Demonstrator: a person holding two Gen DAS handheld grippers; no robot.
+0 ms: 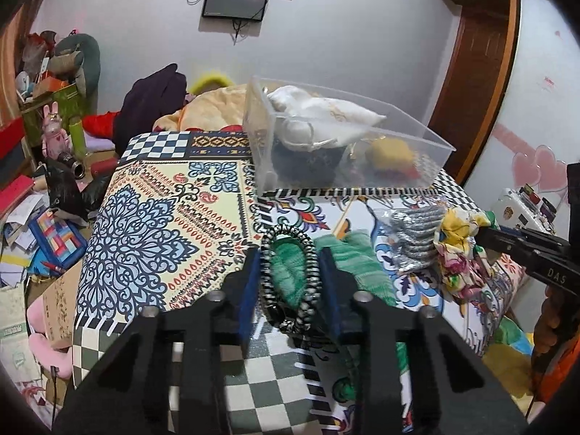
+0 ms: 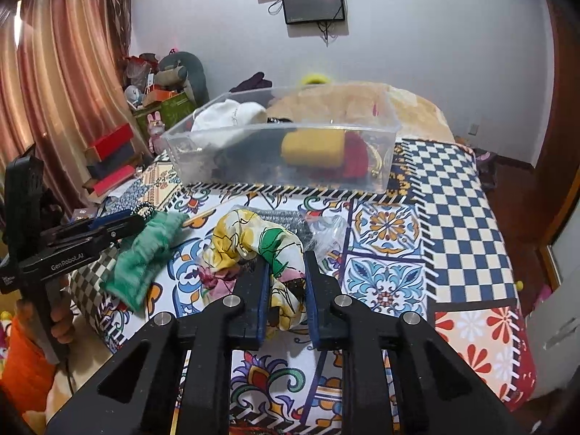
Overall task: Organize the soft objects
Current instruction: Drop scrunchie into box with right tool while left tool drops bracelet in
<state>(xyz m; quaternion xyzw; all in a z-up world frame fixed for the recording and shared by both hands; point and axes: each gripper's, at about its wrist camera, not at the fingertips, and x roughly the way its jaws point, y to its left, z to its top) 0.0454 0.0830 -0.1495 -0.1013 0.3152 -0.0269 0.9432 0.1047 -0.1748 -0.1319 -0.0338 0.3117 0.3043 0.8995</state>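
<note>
My left gripper (image 1: 290, 257) is shut on a black-and-white spiral hair tie (image 1: 288, 275) with a green knit cloth (image 1: 348, 257) hanging from it, held above the bed; the cloth also shows in the right wrist view (image 2: 145, 253). My right gripper (image 2: 286, 259) is shut on a yellow floral scrunchie (image 2: 253, 243), also in the left wrist view (image 1: 460, 239). A clear plastic box (image 1: 409, 134) at the back holds a white pouch (image 1: 319, 108), a dark item and a yellow soft item (image 2: 311, 148).
A clear bag with a silver-grey item (image 1: 413, 239) lies on the patterned bedspread (image 1: 163, 217) between the grippers. A beige blanket (image 2: 362, 98) is behind the box. Clutter, boxes and books fill the floor at the left (image 1: 36, 217).
</note>
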